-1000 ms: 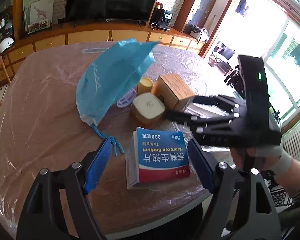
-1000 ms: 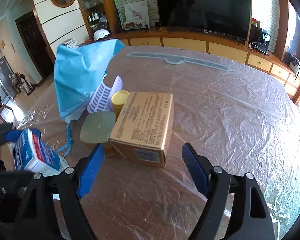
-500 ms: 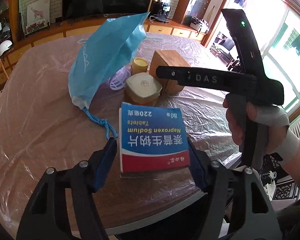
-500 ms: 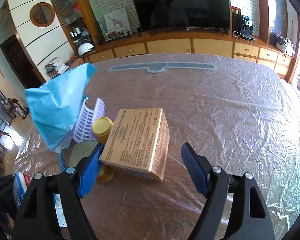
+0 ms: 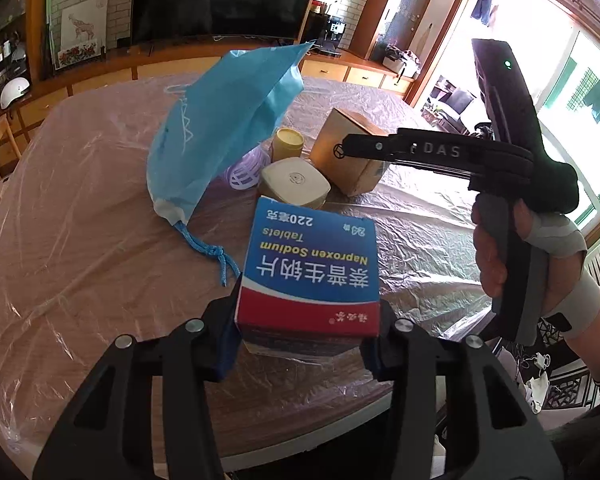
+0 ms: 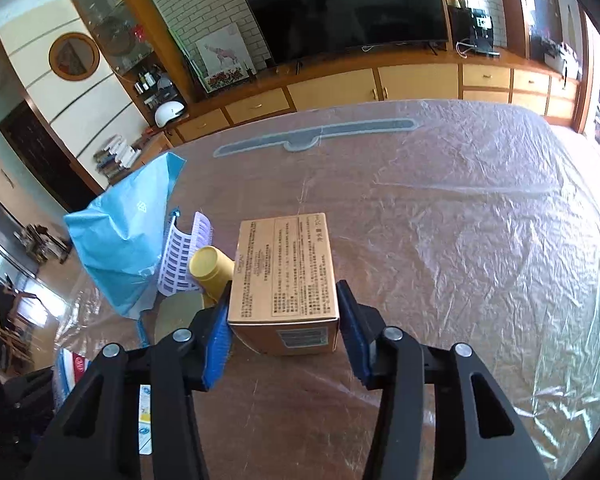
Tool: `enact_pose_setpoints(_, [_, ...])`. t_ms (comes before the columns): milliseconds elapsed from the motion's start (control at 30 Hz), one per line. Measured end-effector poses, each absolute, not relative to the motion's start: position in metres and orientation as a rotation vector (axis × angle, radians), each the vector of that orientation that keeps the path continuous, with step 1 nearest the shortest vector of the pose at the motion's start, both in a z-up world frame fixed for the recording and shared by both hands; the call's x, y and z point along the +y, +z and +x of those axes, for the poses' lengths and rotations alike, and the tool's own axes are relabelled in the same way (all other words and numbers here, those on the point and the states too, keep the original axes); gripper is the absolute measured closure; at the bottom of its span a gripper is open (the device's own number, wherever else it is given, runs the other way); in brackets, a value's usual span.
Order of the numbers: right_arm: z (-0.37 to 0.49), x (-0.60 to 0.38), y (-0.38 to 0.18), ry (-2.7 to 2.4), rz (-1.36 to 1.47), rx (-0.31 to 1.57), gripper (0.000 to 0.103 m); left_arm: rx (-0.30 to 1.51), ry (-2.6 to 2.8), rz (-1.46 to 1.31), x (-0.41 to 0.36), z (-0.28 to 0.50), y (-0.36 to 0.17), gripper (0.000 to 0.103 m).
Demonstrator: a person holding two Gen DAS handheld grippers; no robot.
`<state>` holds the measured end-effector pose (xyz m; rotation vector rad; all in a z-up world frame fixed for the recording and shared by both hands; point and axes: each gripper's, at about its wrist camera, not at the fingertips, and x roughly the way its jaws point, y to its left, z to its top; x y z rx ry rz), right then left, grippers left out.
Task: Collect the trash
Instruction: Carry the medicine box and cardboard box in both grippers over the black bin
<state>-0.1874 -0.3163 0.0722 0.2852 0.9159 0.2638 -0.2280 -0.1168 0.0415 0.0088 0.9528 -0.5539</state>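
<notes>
Right now, a blue, white and red Naproxen Sodium tablet box [image 5: 310,272] is squeezed between the closing jaws of the left gripper [image 5: 300,340], near the table's [image 5: 60,264] front edge. A brown cardboard box [image 6: 284,276] is being closed on by the right gripper [image 6: 284,332]; its blue pads look to be touching both sides.

Just beside the cardboard box a yellow round bottle [image 6: 210,268], a cream lidded jar [image 5: 294,182] and a white plastic holder with slots [image 6: 184,252] are found, closer to the middle of the table. A blue drawstring bag [image 5: 220,128] is propped up over them, its mouth not clearly open.

Both boxes are thin card with flat sides and sharp corners. They could be crushed if they are squeezed too hard, it is judged. The table is covered with shiny, crinkly plastic sheet [image 6: 460,220], so the bag could slide away when something is pushed in. The soft bag could also flop shut.
</notes>
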Motion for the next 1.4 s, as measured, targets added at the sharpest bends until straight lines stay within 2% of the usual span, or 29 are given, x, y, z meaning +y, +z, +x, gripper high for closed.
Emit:
enact_pose_setpoints(333, [-0.208, -0.337, 0.084, 0.369, 0.462, 0.896, 0.056, 0.923, -0.543, -0.008, -0.111, -0.226, 0.049, 0.054])
enact_pose_setpoints(667, [-0.244, -0.351, 0.099, 0.407, 0.503, 0.883, 0.056, 0.916, -0.532, -0.05, -0.102, -0.23, 0.056, 0.054])
enact_pose_setpoints(1033, [-0.299, -0.348, 0.123, 0.47, 0.453, 0.878, 0.056, 0.913, -0.54, -0.041, -0.091, -0.249, 0.068, 0.054])
enact_pose_setpoints(1400, [-0.348, -0.332, 0.123, 0.534, 0.367, 0.931, 0.056, 0.934, -0.553, -0.007, -0.087, -0.282, 0.069, 0.054])
